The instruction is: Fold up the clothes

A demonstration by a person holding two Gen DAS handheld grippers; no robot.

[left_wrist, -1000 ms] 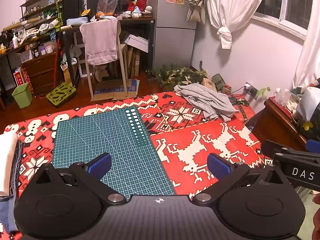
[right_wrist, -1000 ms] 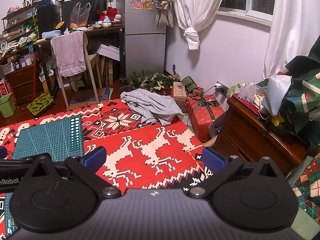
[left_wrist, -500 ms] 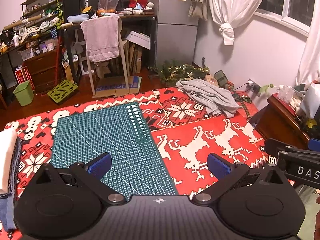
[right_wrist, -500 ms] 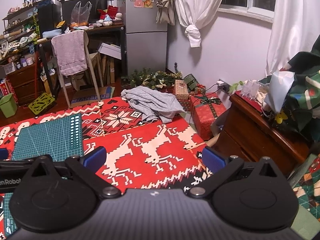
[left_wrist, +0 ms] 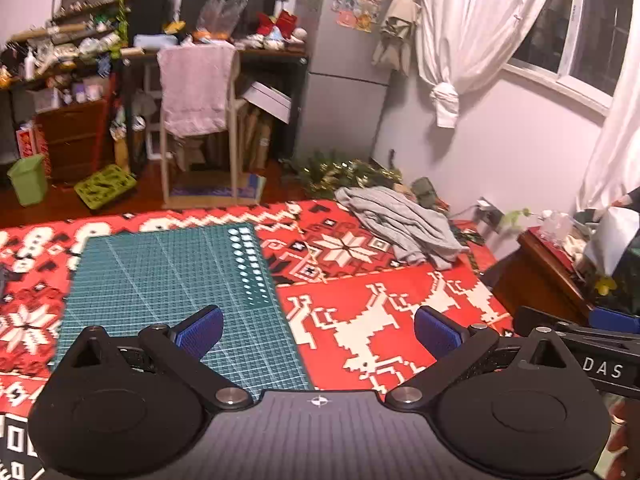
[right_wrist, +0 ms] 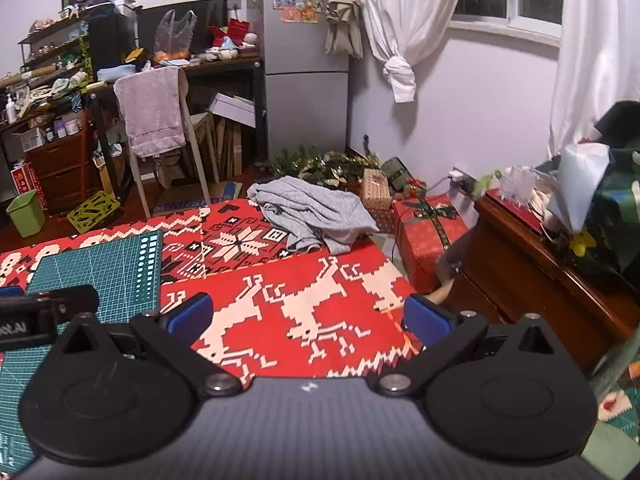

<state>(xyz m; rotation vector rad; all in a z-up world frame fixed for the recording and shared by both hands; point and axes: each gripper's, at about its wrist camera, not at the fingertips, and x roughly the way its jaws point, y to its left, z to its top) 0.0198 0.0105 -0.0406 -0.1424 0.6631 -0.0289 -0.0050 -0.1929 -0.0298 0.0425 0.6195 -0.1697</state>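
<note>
Left tool (left_wrist: pixel 316 330) spread, empty, over the green cutting mat (left_wrist: pixel 168 280). Right tool (right_wrist: pixel 306 318) likewise spread, empty. Grey garment (right_wrist: pixel 312 212) lies crumpled at the red blanket's (right_wrist: pixel 288 300) far edge; reaching risks pinching blanket too.

One grey garment (right_wrist: pixel 312 214) lies crumpled on one red patterned cloth (right_wrist: pixel 304 304), beside one green cutting mat (left_wrist: pixel 172 280). Two grippers, left (left_wrist: pixel 318 330) and right (right_wrist: pixel 306 318), each with two blue pads. One chair (right_wrist: pixel 160 128) carries one towel (right_wrist: pixel 152 110).
</note>
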